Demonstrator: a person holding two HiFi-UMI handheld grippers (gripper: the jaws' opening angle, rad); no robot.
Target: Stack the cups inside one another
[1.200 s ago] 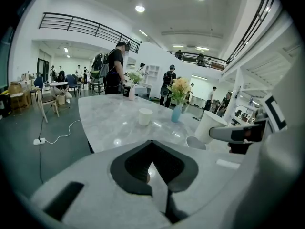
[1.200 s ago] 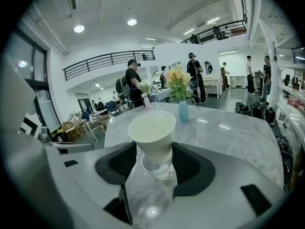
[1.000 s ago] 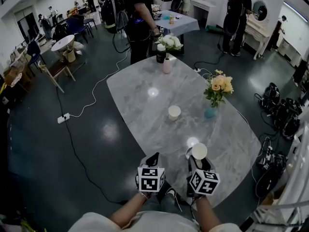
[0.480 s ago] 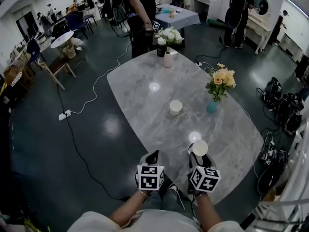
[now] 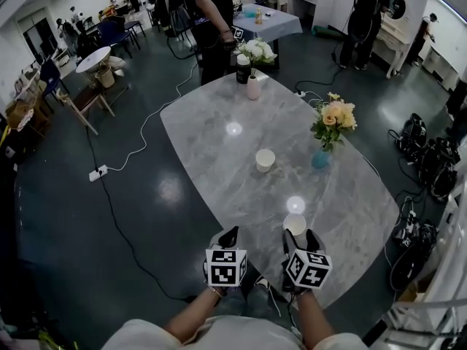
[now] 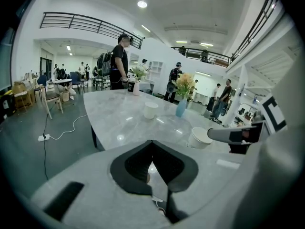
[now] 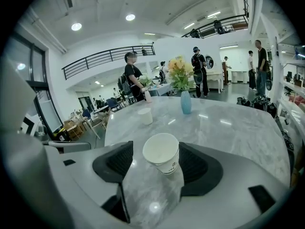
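Observation:
A white paper cup point(image 7: 162, 152) stands between the jaws of my right gripper point(image 7: 155, 162), near the front edge of the grey marble table point(image 5: 219, 159). Those jaws have just been opening. A gap shows on the cup's left side, and the right pad is close beside the cup. From the head view this near cup point(image 5: 295, 224) sits just ahead of my right gripper point(image 5: 299, 235). A second white cup point(image 5: 265, 160) stands upright at mid-table, well ahead of both grippers. My left gripper point(image 5: 230, 233) hovers at the table's near edge, shut and empty, its pads meeting at the tips point(image 6: 152, 142).
A blue vase of yellow flowers point(image 5: 319, 159) stands right of the far cup. At the table's far end are white flowers, a pink bottle point(image 5: 252, 89) and a dark bottle. A person point(image 5: 208, 20) stands beyond it. Cables cross the dark floor to the left.
The near cup was held tilted in my right gripper; now it sits lower between wider jaws. The left gripper has stayed where it was.

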